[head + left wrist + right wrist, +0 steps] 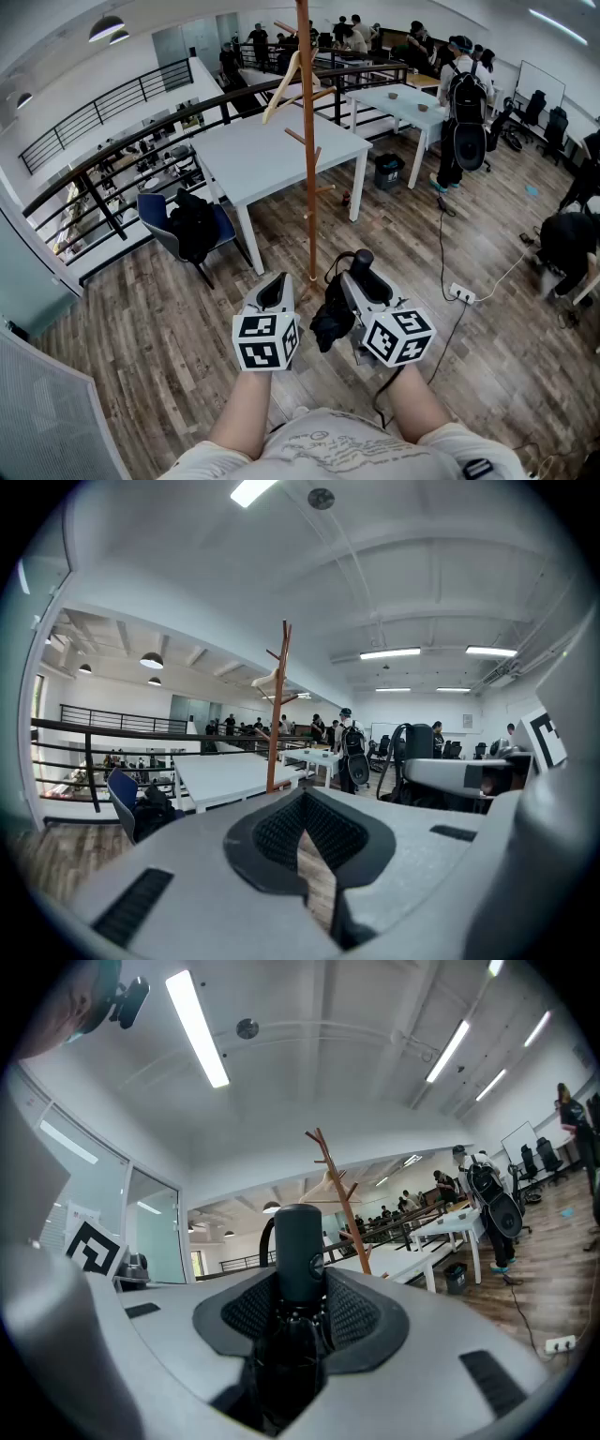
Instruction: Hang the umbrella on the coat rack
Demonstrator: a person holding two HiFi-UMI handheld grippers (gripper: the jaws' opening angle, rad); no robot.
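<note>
Umbrella [300,1241]: black, folded, cylindrical handle with strap loop. Right gripper [300,1290] is clamped on it. Left gripper [302,810] has jaws together, empty. Rack [307,141] stands at 12 o'clock.

I see a wood-plank floor [141,337] running through the whole room. A white table [272,155] stands ahead with a blue chair [152,214] near its left edge. A black railing [112,164] runs behind them. Strip lights [389,653] glow on the pale ceiling [441,564].

No legible text anywhere
</note>
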